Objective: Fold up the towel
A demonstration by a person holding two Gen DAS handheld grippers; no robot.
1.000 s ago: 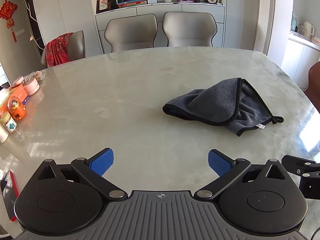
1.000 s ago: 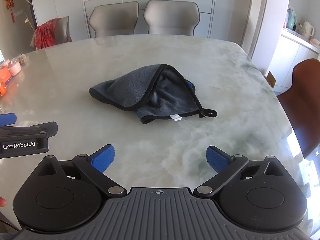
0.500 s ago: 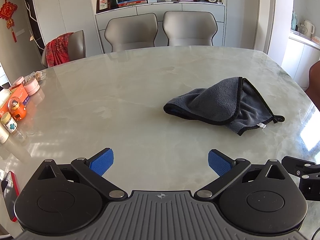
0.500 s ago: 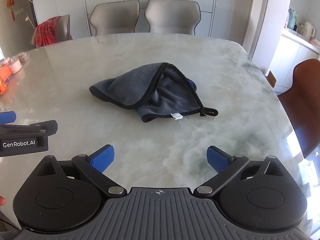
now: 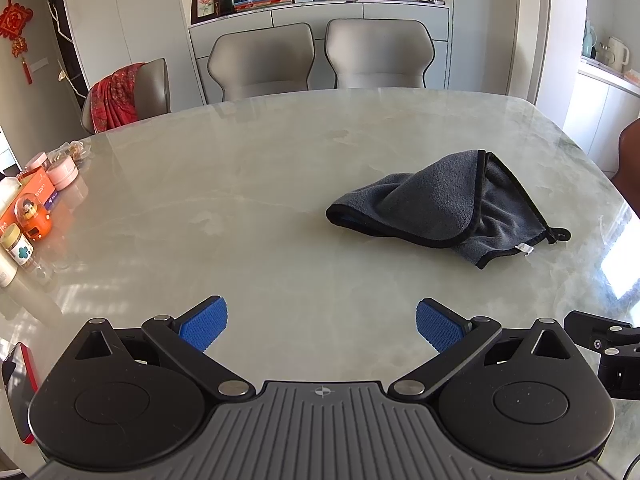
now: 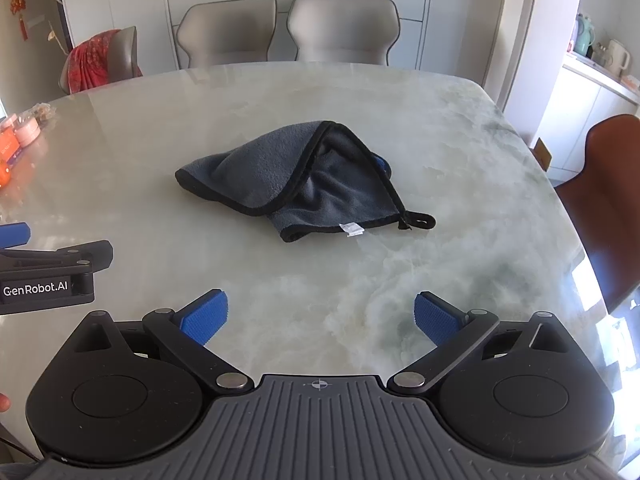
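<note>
Plainly, the fold has not begun: the left gripper (image 5: 322,322) hangs low over the marble table (image 5: 240,208) with its blue pads spread wide and empty, and the right gripper (image 6: 320,316) beside it is spread and empty too. Ahead of both lies the towel (image 6: 288,178), a grey cloth with black piping, crumpled in a loose heap near the table's middle and well apart from either tool. To do this step well, each gripper would best reach for a separate piped corner and draw the cloth flat first (a fold laid over these wrinkles would likely come out crooked). In the right wrist view its long axis runs from upper left to lower right, ending at the hanging loop (image 6: 420,221).
</note>
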